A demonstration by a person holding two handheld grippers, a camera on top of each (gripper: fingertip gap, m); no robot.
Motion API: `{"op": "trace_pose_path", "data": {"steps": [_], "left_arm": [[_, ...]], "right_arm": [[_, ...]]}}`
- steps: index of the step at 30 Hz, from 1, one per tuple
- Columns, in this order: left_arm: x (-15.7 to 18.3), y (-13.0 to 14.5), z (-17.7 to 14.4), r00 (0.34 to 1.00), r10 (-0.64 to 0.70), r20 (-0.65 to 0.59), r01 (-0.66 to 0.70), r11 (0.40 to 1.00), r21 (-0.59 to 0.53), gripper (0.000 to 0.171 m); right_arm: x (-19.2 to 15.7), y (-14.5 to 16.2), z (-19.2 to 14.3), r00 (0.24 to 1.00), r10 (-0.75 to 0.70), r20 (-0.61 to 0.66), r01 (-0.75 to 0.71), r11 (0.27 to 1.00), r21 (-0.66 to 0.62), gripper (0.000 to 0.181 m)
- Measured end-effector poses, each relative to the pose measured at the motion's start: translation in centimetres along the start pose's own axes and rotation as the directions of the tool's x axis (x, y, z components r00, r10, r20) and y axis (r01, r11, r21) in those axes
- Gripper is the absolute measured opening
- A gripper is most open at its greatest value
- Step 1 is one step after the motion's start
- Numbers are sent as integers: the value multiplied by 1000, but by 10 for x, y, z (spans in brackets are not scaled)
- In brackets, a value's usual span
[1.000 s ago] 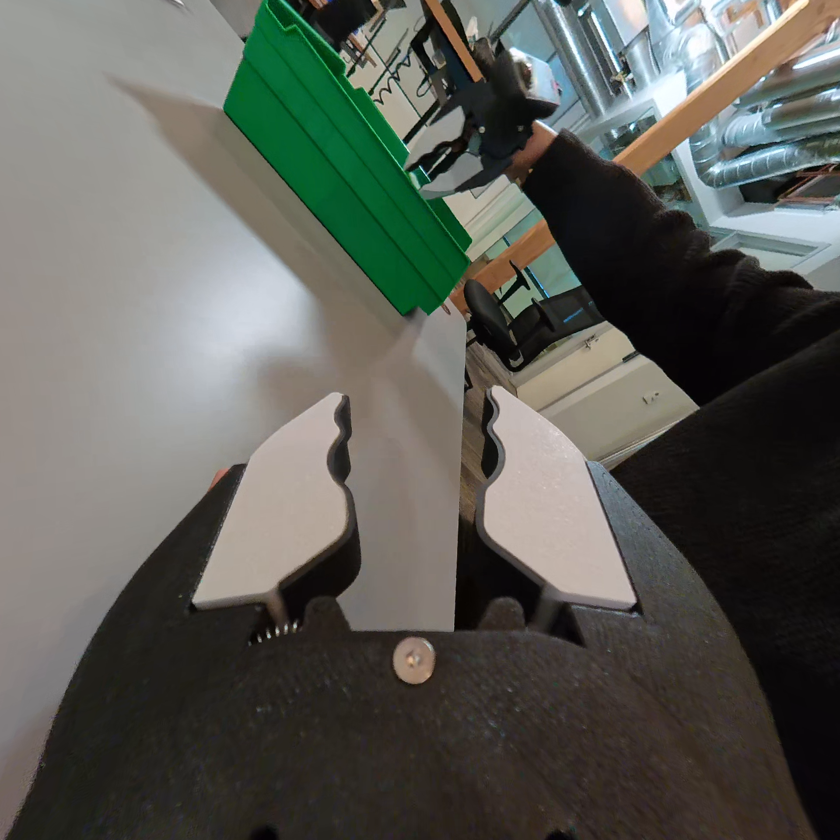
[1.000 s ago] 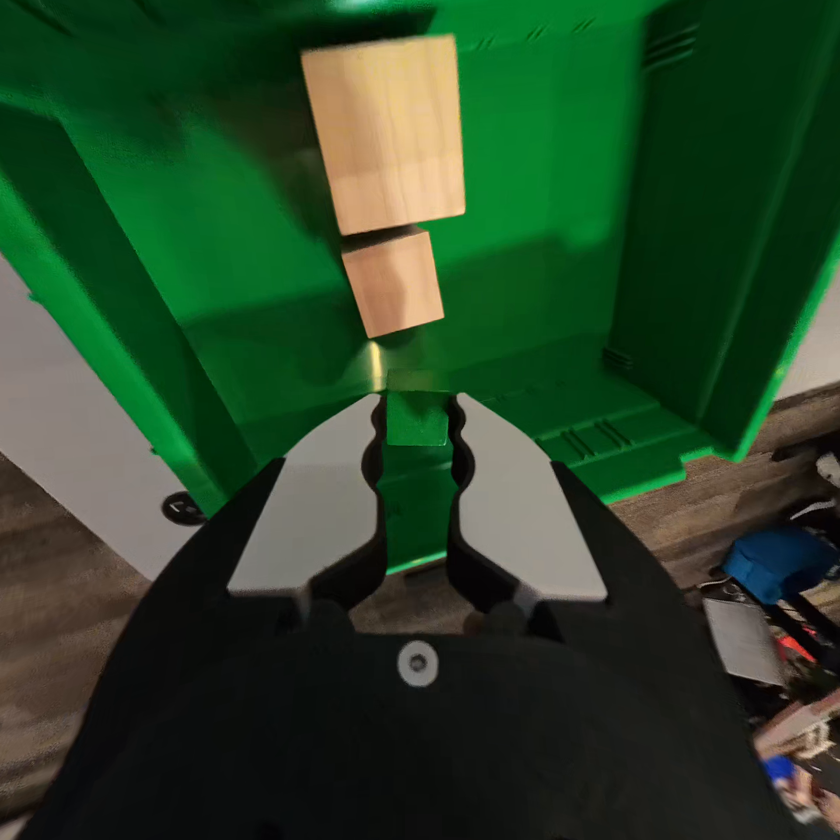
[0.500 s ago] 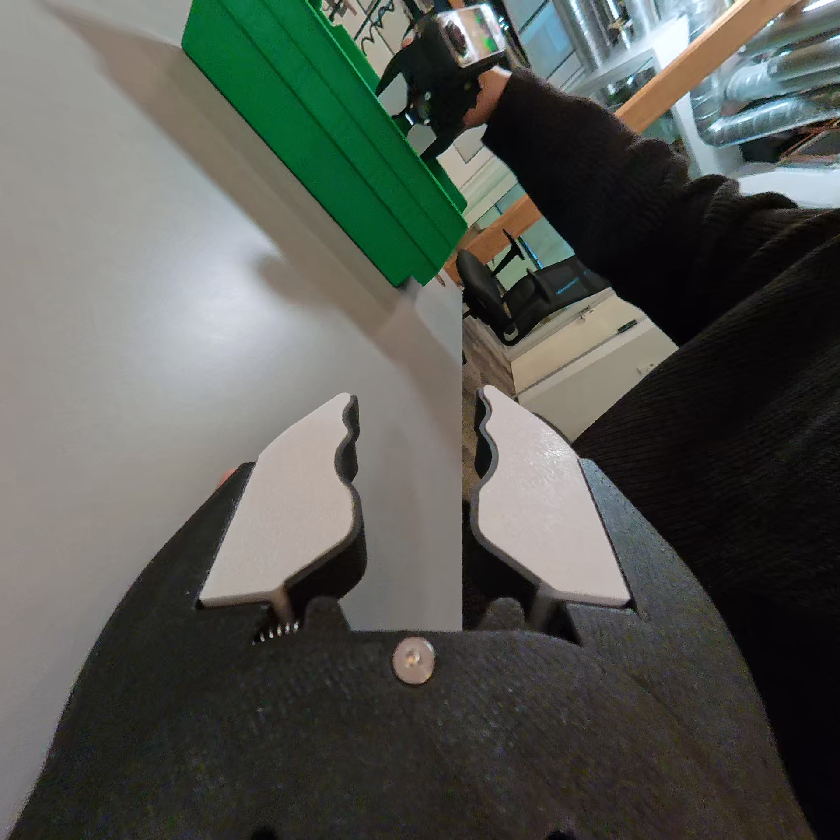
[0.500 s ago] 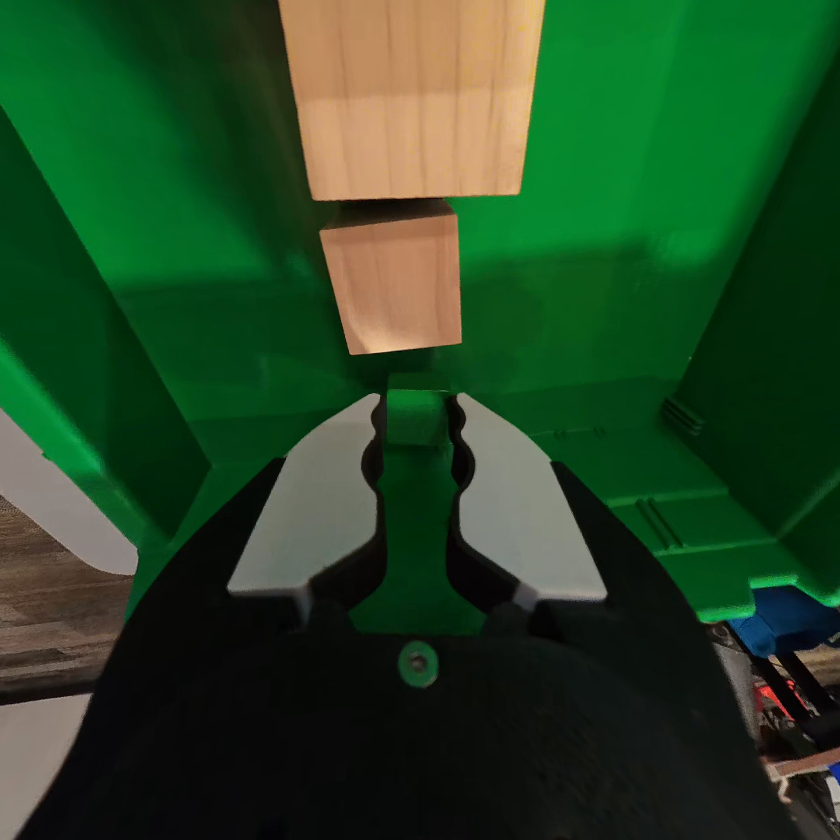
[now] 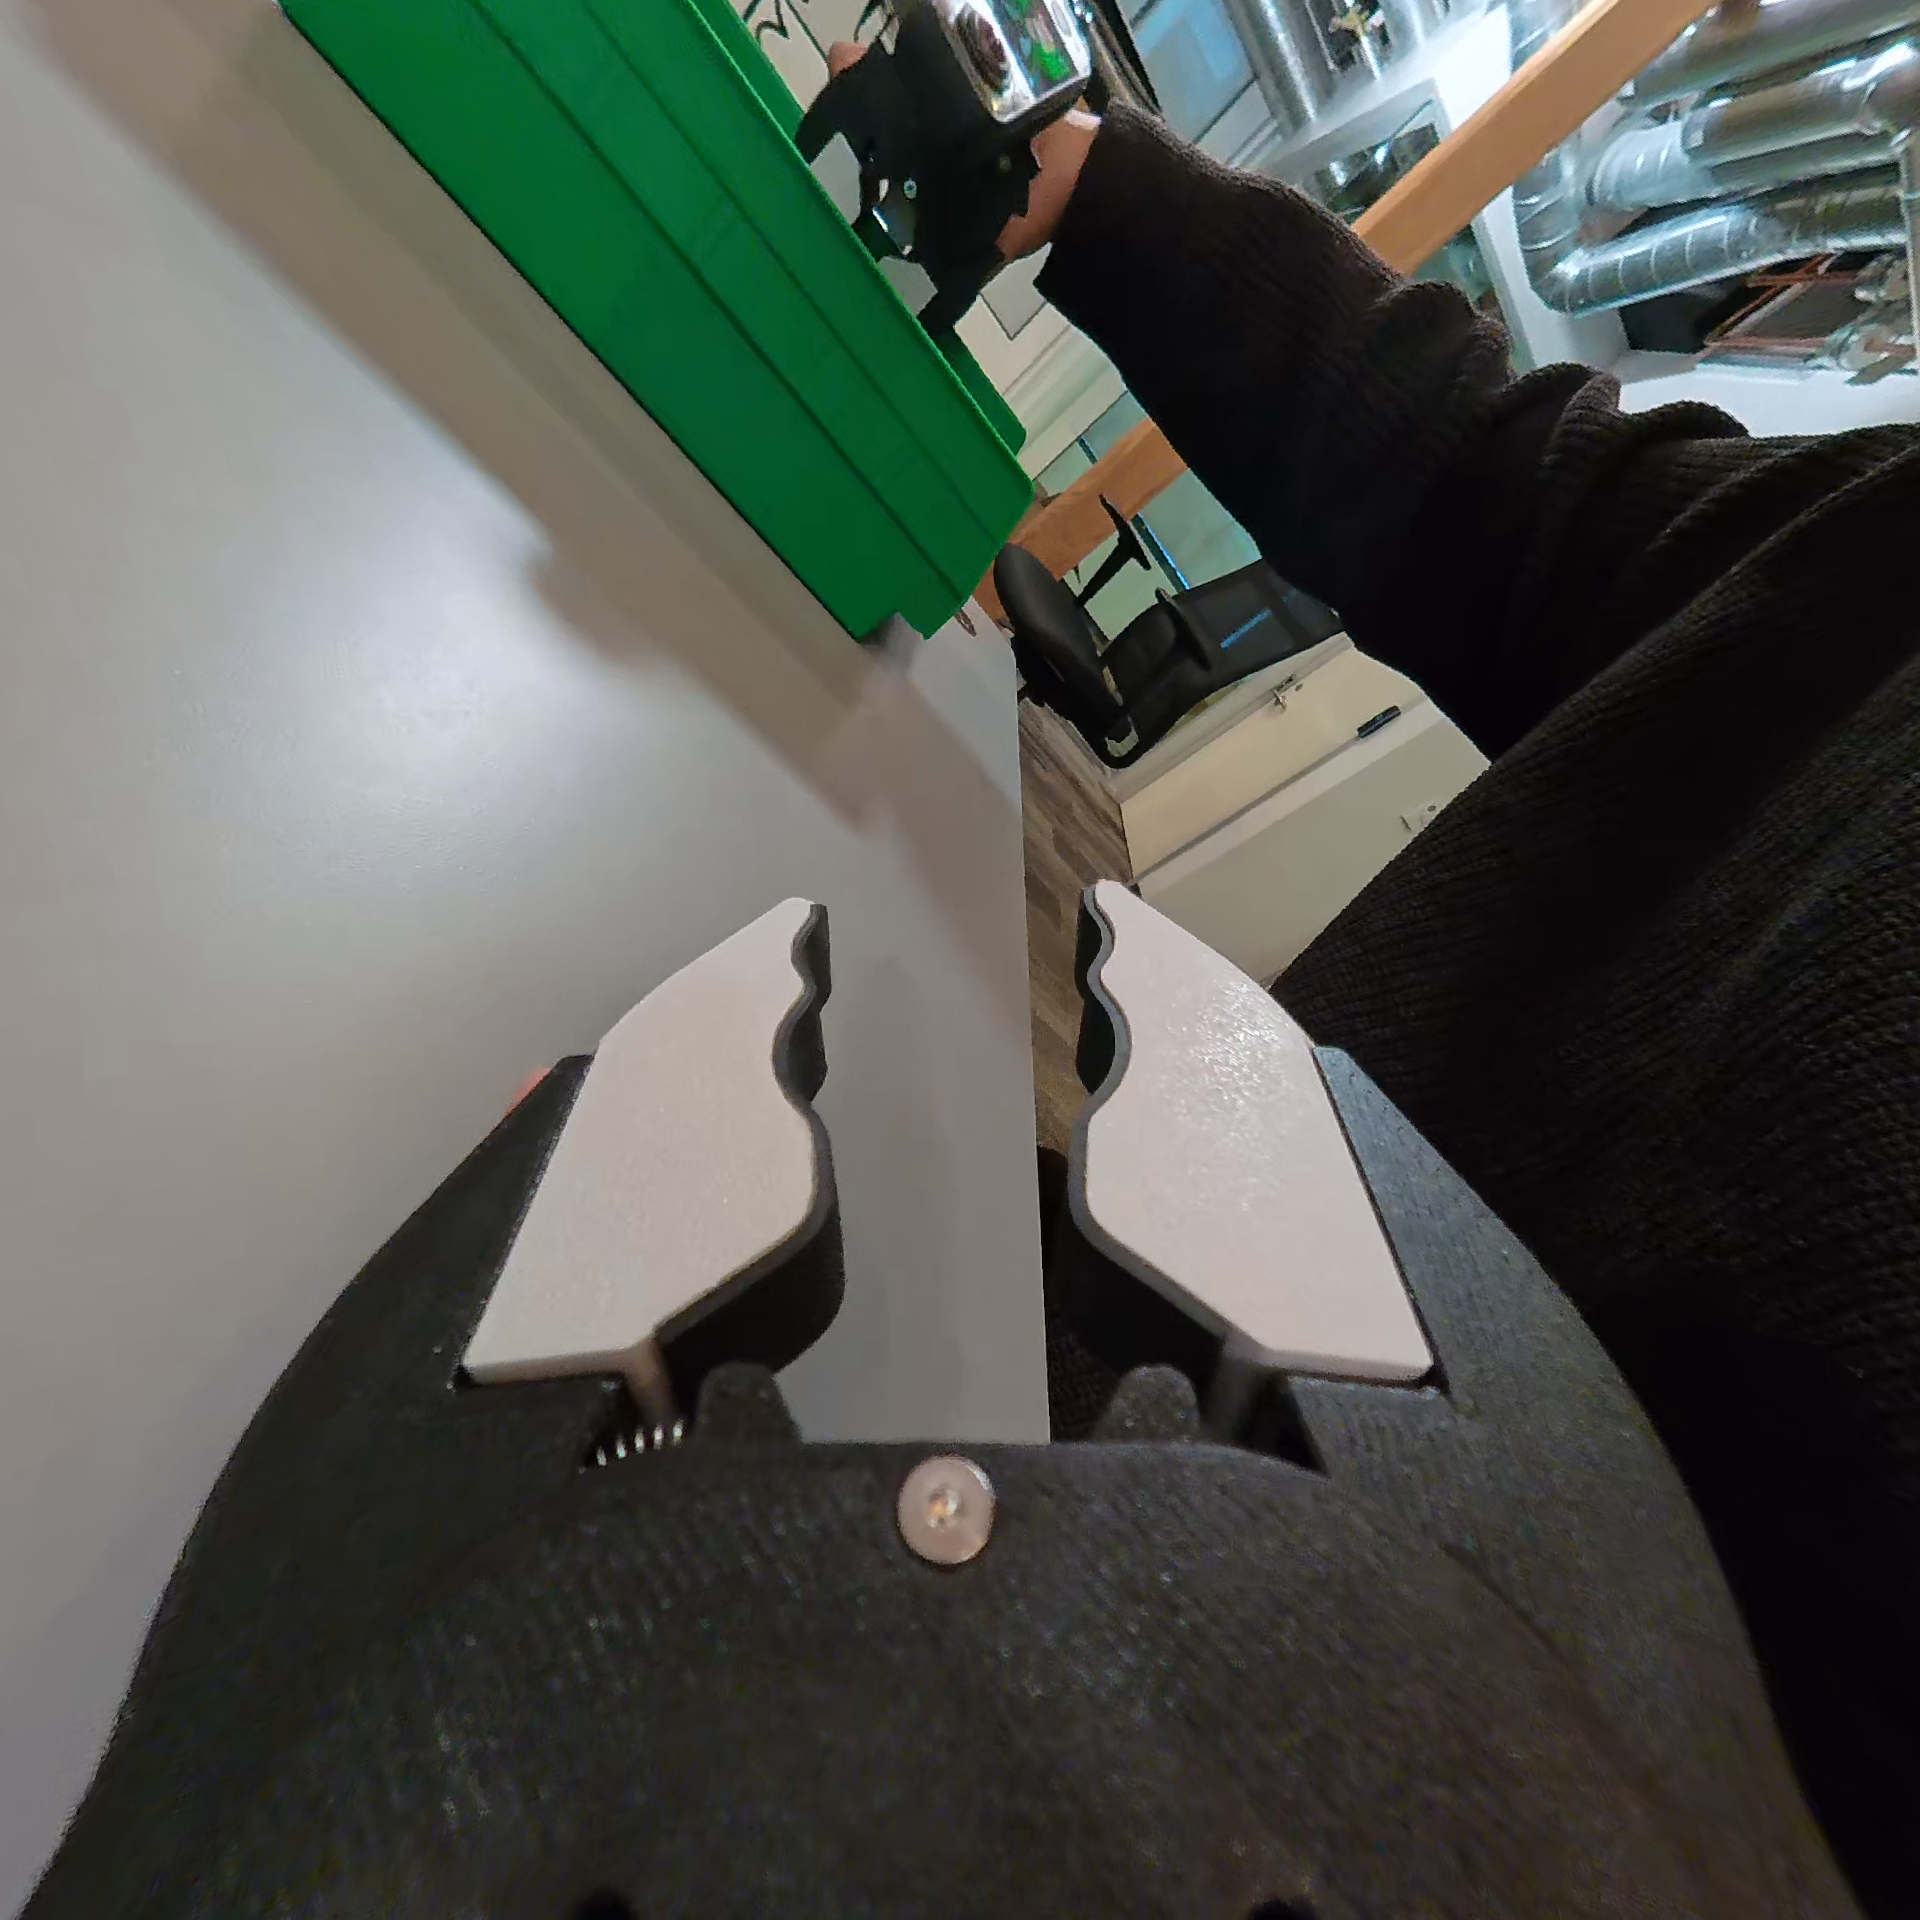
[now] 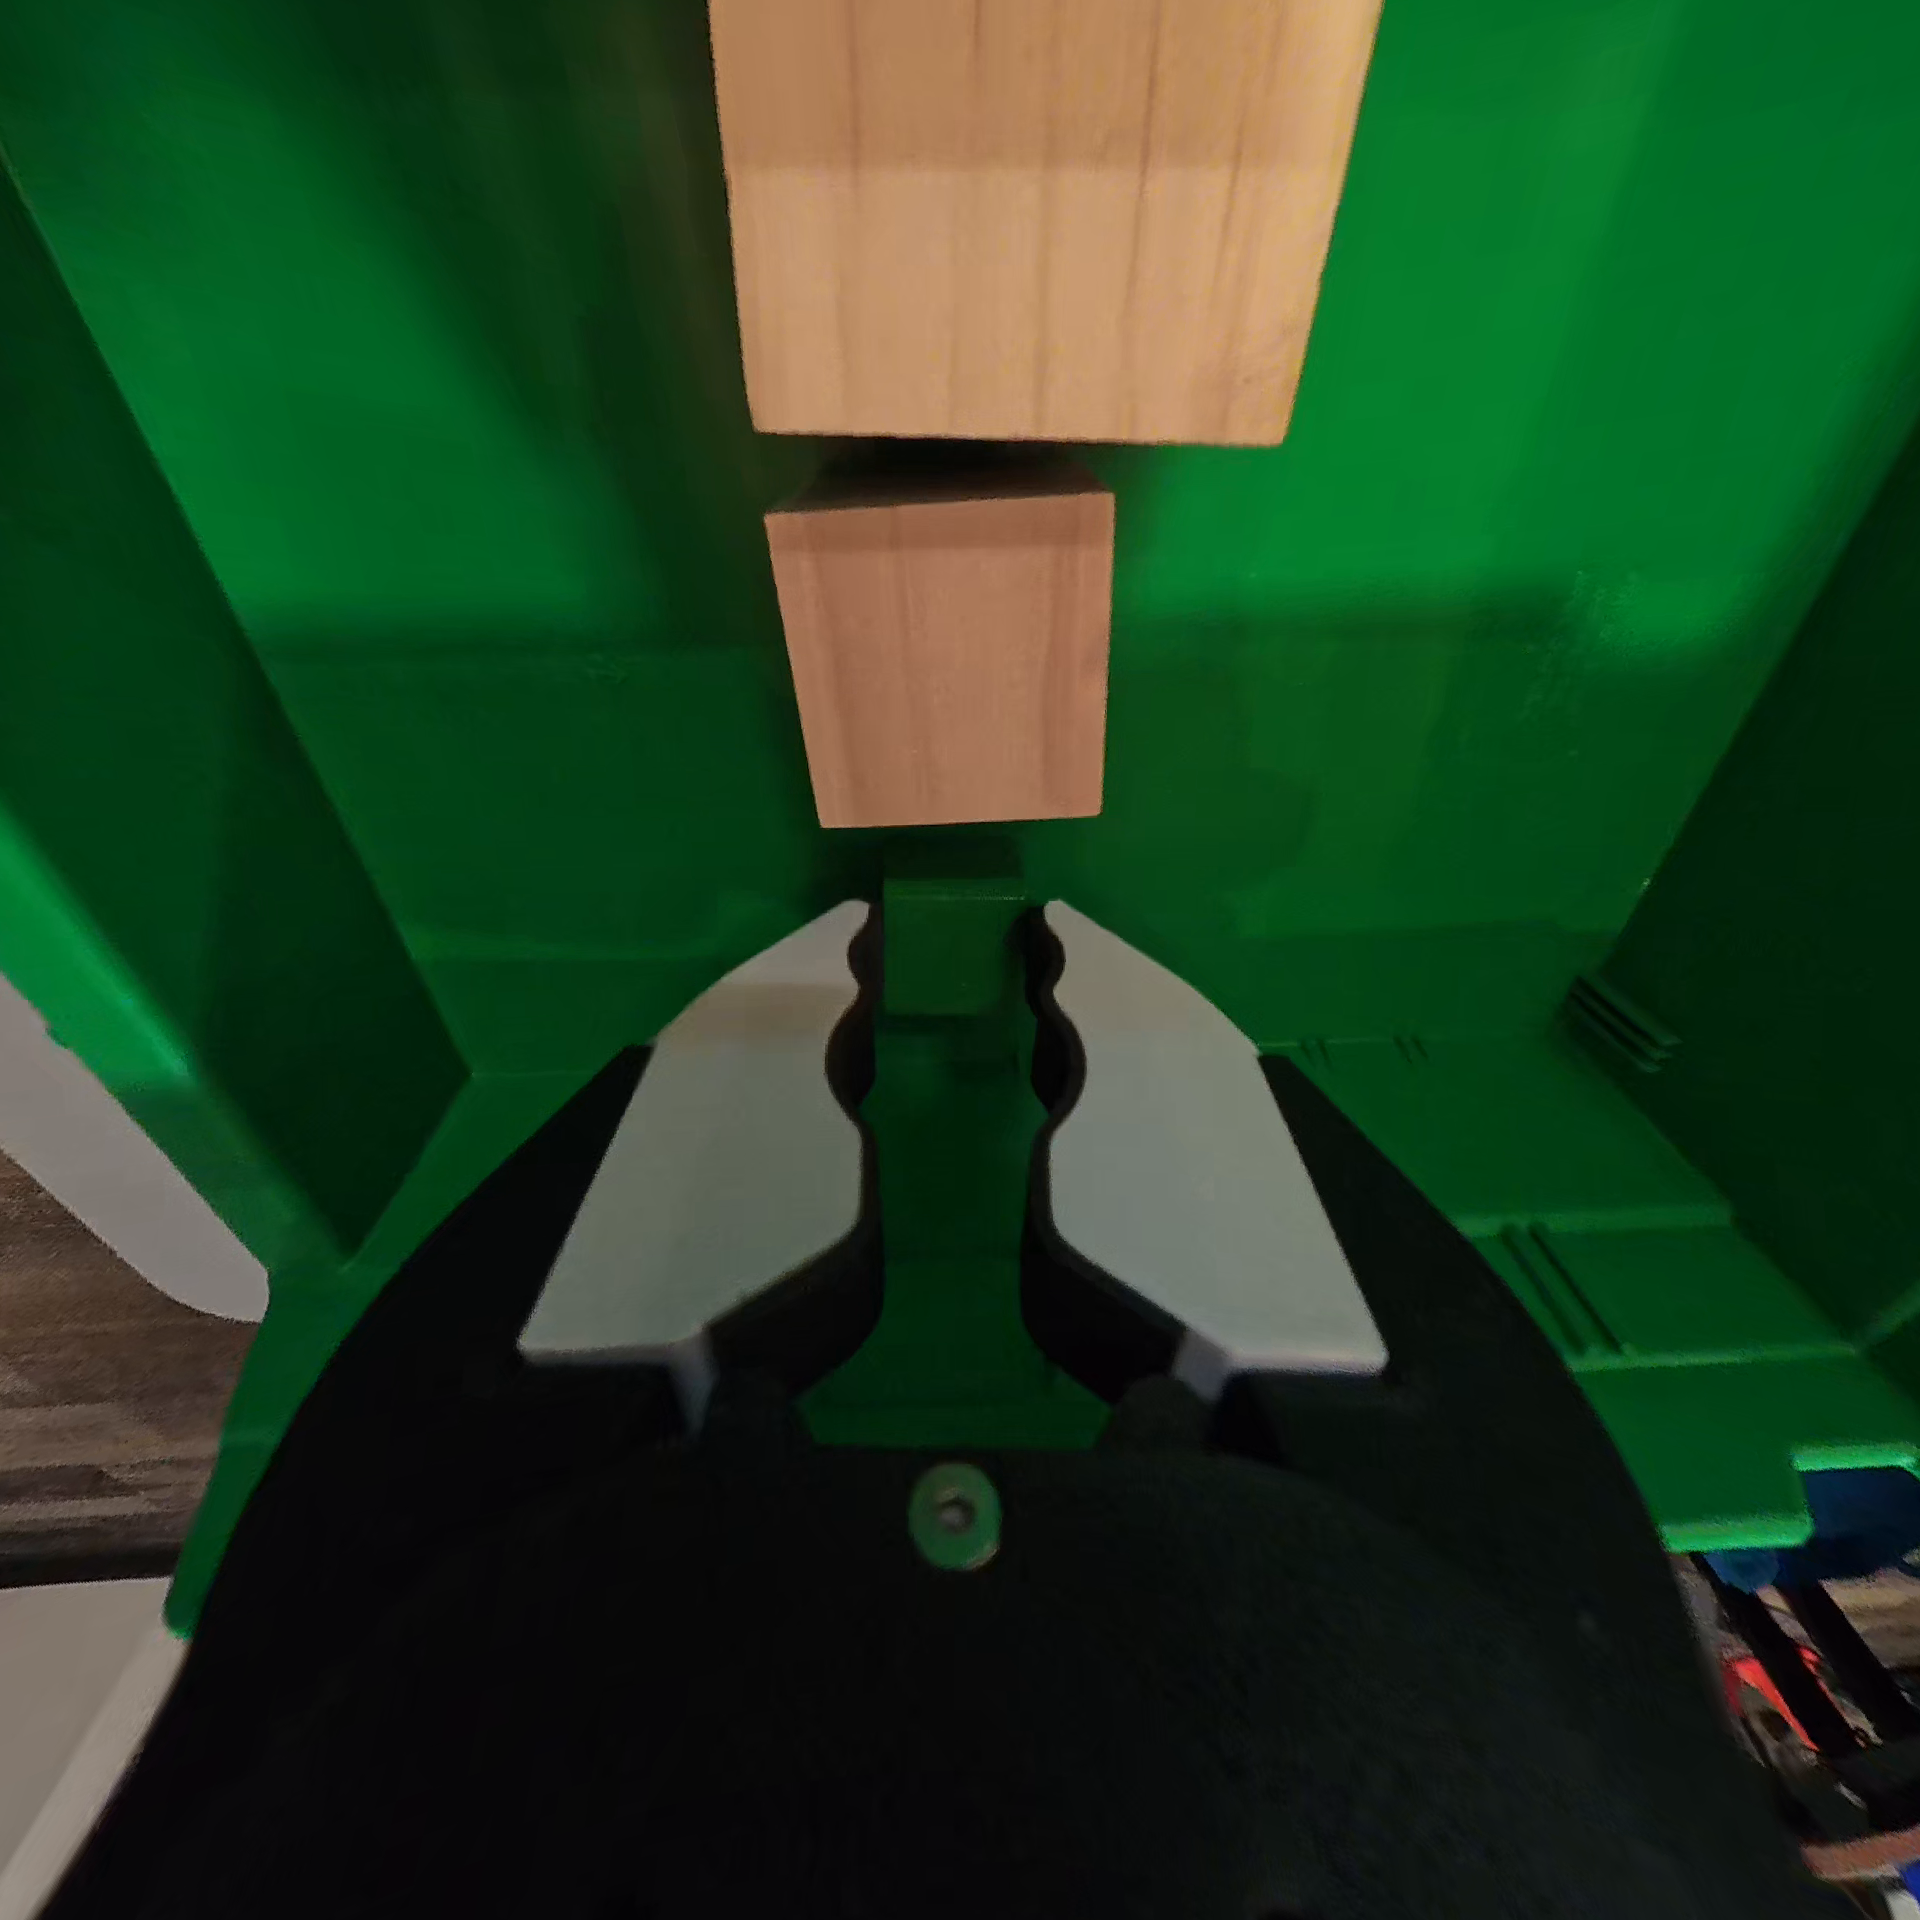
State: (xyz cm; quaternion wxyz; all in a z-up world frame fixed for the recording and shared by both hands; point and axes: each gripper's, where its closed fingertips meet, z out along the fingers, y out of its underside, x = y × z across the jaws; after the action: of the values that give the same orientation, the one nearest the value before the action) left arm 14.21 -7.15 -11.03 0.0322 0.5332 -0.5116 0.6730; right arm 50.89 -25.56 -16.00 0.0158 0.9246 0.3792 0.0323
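Two views. Left wrist view: 1 left gripper (image 5: 954,966) w/ jaws parted to a moderate gap, nothing between them, held low over the edge of 1 pale grey bench (image 5: 312,831). On the bench farther off sits 1 green bin (image 5: 675,312), its ribbed outer wall facing the camera. Above the bin's rim, 1 right gripper (image 5: 940,187) is gripped by a hand at the end of 1 black knit sleeve (image 5: 1299,343), tips pointing down into the bin; its jaws can't be read from this side. Past the bench edge: wood-look floor and 2 black office chairs (image 5: 1122,644), near a white cabinet (image 5: 1278,790). Upper right shows silver ducts (image 5: 1714,187) and a wooden beam.

Right wrist view: right gripper (image 6: 954,914) is inside the green bin (image 6: 416,468), jaws narrowly apart and clamped on 1 small green cube (image 6: 948,945), held right at the tips. Ahead on the bin floor lie 2 wooden blocks in line: 1 small wooden cube (image 6: 945,665) just beyond the green cube, apparently apart by a thin gap, and 1 large wooden block (image 6: 1029,229) behind it, touching or nearly so; can't tell which. Bin walls rise on both sides. Bench corner and floor show at lower left, clutter at lower right.
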Motion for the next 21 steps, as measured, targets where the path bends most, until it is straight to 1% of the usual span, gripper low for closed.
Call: {"op": "trace_pose_path", "data": {"steps": [6,11,21], "left_arm": [[0,-2,-2,1000,-19,-10,19,1000,13,45],[0,0,-1,1000,-24,-11,24,1000,0,44],[-1,-7,-7,996,-80,-44,82,995,49,43]], "right_arm": [[0,2,1,1000,1,-7,-1,1000,-24,28],[3,7,2,998,-8,-55,5,998,-64,28],[0,0,0,998,7,-59,-9,999,-32,28]]}}
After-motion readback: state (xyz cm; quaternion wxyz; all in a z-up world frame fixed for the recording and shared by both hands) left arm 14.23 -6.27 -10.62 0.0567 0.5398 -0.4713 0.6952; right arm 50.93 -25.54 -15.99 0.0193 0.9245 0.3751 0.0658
